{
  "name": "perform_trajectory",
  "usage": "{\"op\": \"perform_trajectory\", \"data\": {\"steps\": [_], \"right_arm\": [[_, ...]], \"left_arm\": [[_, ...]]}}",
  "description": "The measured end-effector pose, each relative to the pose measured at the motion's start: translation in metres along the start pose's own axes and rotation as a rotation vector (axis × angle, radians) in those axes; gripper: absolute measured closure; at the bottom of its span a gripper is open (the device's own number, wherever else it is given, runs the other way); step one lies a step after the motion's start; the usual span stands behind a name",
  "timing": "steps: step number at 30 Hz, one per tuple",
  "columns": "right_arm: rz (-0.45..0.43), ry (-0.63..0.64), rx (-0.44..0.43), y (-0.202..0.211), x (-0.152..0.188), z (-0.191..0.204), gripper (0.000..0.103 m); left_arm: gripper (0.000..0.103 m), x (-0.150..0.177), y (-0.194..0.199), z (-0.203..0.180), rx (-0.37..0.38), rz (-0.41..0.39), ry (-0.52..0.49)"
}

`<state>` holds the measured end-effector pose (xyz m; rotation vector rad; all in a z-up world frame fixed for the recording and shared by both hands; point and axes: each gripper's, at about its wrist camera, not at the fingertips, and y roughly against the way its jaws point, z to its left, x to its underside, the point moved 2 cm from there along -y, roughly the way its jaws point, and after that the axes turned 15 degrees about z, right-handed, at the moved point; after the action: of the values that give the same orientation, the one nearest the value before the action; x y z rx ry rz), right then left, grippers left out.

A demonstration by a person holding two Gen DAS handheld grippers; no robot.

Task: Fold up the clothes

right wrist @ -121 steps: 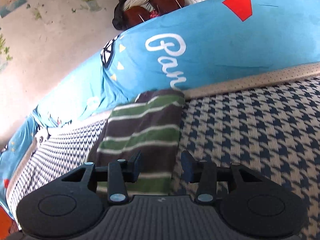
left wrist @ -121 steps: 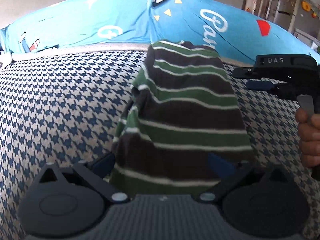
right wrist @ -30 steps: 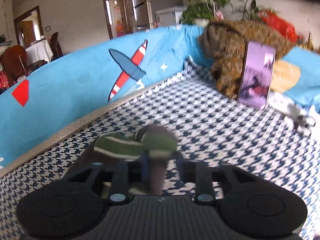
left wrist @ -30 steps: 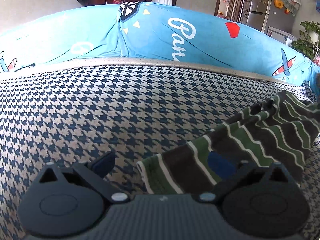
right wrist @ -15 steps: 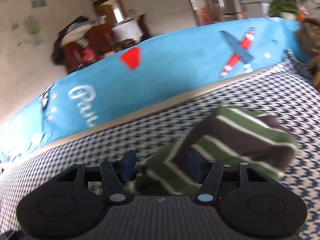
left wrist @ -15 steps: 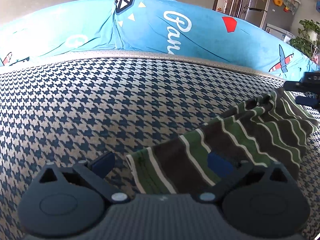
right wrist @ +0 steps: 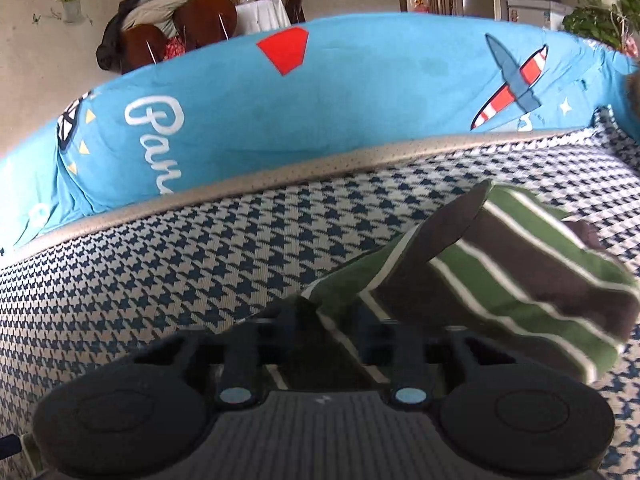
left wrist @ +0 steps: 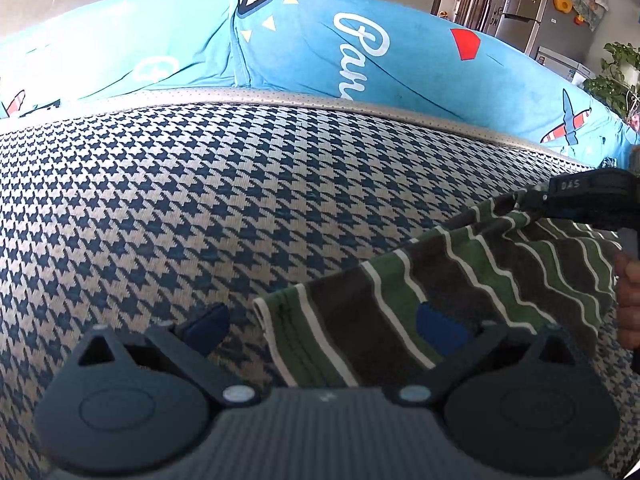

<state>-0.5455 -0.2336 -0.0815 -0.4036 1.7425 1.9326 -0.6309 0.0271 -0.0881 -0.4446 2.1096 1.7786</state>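
A: Where is the striped shirt [left wrist: 460,280]?

B: On the checked cushion [left wrist: 240,208], low and to the right in the left view, in front of the blue backrest [left wrist: 320,48]. It looks folded into a narrow strip, not yet a compact packet.

A: And the tongs?

B: The left gripper [left wrist: 328,322] is spread wide; one finger lies over the cloth, the other is off its edge, and nothing is pinched. The right gripper [right wrist: 334,332] is closing, with a fold of the shirt between its fingers at the far end.

A: So what is left?

B: Probably a fold end to end, then smoothing. I judge it about halfway.
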Motion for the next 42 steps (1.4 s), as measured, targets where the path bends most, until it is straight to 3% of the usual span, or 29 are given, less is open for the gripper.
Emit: {"op": "perform_trajectory", "data": {"steps": [2, 9, 12, 15, 19, 22, 30, 35, 42], "right_arm": [[-0.004, -0.003, 0.013, -0.004, -0.001, 0.002, 0.089], [-0.096, -0.04, -0.01, 0.001, -0.015, 0.011, 0.091], [-0.07, -0.048, -0.004, -0.01, -0.02, 0.015, 0.091], [-0.025, -0.015, 0.028, -0.027, -0.018, 0.02, 0.087], [-0.039, 0.022, 0.014, -0.017, -0.017, 0.027, 0.067], [-0.049, 0.019, -0.006, -0.003, -0.012, 0.028, 0.063], [-0.055, 0.079, -0.064, 0.035, 0.028, 0.043, 0.061], [-0.008, 0.136, -0.144, 0.055, 0.079, 0.057, 0.054], [0.036, 0.256, -0.199, 0.08, 0.145, 0.08, 0.053]], "left_arm": [[0.0, 0.0, 0.0, 0.0, 0.001, 0.003, 0.003], [0.0, 0.001, 0.002, 0.003, 0.003, 0.005, 0.012], [0.0, 0.001, -0.001, 0.005, -0.009, 0.017, 0.017], [0.0, -0.001, -0.005, 0.008, -0.041, 0.03, 0.032], [0.0, -0.003, -0.011, 0.014, -0.074, 0.04, 0.062], [0.0, -0.006, -0.015, 0.017, -0.11, 0.041, 0.068], [0.0, -0.011, -0.02, 0.02, -0.141, 0.032, 0.058], [0.0, -0.016, -0.017, 0.03, -0.085, 0.033, 0.083], [0.0, -0.005, 0.0, 0.035, 0.015, 0.052, 0.072]]}}
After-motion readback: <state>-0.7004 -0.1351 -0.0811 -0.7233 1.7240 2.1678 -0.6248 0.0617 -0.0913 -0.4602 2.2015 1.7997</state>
